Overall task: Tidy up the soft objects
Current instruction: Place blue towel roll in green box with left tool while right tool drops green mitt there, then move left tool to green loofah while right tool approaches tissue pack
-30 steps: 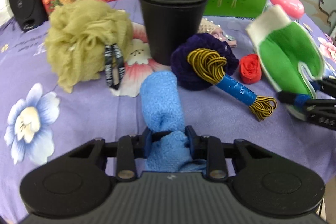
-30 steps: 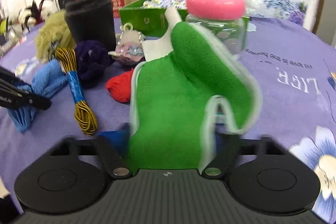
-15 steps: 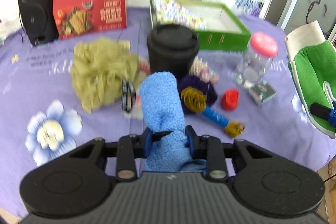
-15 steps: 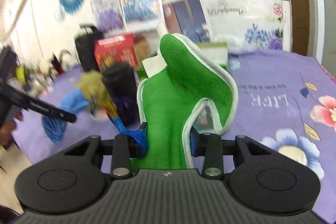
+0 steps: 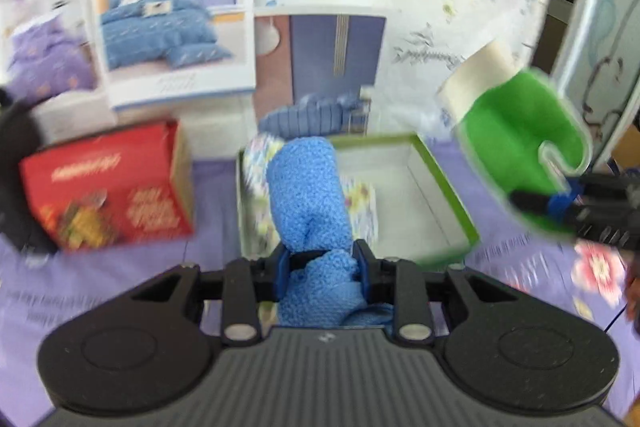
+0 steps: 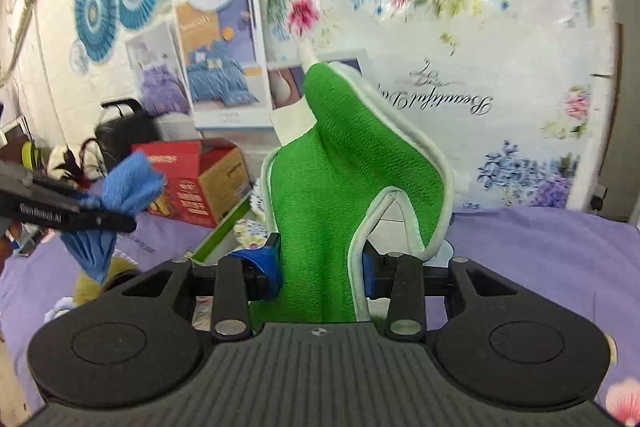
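Far left, on the purple cloth (image 5: 120, 267): red carton (image 5: 108, 187), upright. Centre, near: left gripper (image 5: 320, 261) pinched tight on a rolled blue towel (image 5: 306, 195), held up off the table in front of the open green box (image 5: 444, 195). Right: right gripper (image 6: 322, 261) clamped on a green mitt (image 6: 344, 167), white-edged, also lifted, cuff pointing up. Mitt hangs just right of the box's right wall. Both views motion-blurred.
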`<state>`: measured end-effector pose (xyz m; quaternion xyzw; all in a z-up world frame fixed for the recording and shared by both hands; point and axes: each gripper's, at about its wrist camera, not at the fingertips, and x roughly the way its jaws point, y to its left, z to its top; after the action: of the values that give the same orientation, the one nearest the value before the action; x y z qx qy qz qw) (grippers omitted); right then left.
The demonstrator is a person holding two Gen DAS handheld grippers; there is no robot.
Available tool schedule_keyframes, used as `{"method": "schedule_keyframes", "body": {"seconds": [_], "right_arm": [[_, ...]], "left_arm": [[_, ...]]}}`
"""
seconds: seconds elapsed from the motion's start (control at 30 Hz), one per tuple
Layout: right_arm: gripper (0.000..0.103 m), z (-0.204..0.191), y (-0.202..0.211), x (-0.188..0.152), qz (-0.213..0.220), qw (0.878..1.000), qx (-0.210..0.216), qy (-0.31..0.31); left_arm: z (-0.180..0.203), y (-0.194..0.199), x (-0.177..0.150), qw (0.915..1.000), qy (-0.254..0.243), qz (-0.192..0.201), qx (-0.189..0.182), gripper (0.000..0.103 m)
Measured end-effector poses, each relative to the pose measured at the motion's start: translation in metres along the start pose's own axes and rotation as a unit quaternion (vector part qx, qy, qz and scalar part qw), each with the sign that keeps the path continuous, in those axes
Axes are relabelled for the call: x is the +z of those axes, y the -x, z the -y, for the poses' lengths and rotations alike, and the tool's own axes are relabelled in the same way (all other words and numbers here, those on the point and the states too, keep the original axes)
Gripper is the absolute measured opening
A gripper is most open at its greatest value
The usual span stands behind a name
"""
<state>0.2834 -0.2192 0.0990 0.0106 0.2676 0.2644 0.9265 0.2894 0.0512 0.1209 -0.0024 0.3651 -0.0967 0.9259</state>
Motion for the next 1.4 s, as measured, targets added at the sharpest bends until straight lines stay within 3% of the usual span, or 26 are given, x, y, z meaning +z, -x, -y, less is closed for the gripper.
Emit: {"method": "schedule_keyframes", "body": {"seconds": [0.1,0.13,0.17,0.2,0.23,0.33,0.63,0.93,1.17,1.4], "right_arm": [[0.027,0.013,-0.049,0.008,-0.040,0.999,0.003,0.009],[0.029,0.016,-0.065,0.007,-0.055,0.998,0.005,0.009],[0.030,0.020,-0.078,0.006,-0.067,0.998,0.007,0.006],[0.032,0.023,-0.090,0.004,-0.078,0.997,0.010,-0.001],[0.034,0.027,-0.100,0.003,-0.086,0.996,0.008,-0.011],[0.037,0.032,-0.118,-0.002,-0.107,0.994,0.013,-0.023],[0.048,0.032,-0.103,0.000,-0.078,0.996,0.002,-0.031],[0.057,0.012,0.001,0.006,-0.003,0.999,-0.018,-0.033],[0.059,-0.025,0.075,-0.053,0.022,0.998,-0.061,-0.021],[0.061,-0.057,0.090,-0.144,-0.002,0.994,-0.094,-0.056]], "left_arm": [[0.002,-0.045,0.028,0.9999,-0.005,-0.011,0.009,0.030],[0.001,-0.061,0.033,0.9997,-0.008,-0.021,0.014,0.035],[0.002,-0.077,0.037,0.9993,-0.015,-0.030,0.019,0.046],[0.002,-0.090,0.039,0.9988,-0.017,-0.039,0.024,0.071],[0.001,-0.100,0.040,0.9986,-0.015,-0.041,0.029,0.077],[-0.001,-0.114,0.038,0.9983,-0.020,-0.040,0.038,0.077],[0.002,-0.088,0.028,0.9974,-0.031,-0.035,0.054,0.077],[0.012,-0.005,-0.007,0.9987,-0.021,-0.005,0.046,0.078],[0.010,0.067,-0.074,0.9984,-0.026,0.014,0.048,0.079],[-0.012,0.095,-0.164,0.9983,0.007,-0.008,0.058,0.079]]}}
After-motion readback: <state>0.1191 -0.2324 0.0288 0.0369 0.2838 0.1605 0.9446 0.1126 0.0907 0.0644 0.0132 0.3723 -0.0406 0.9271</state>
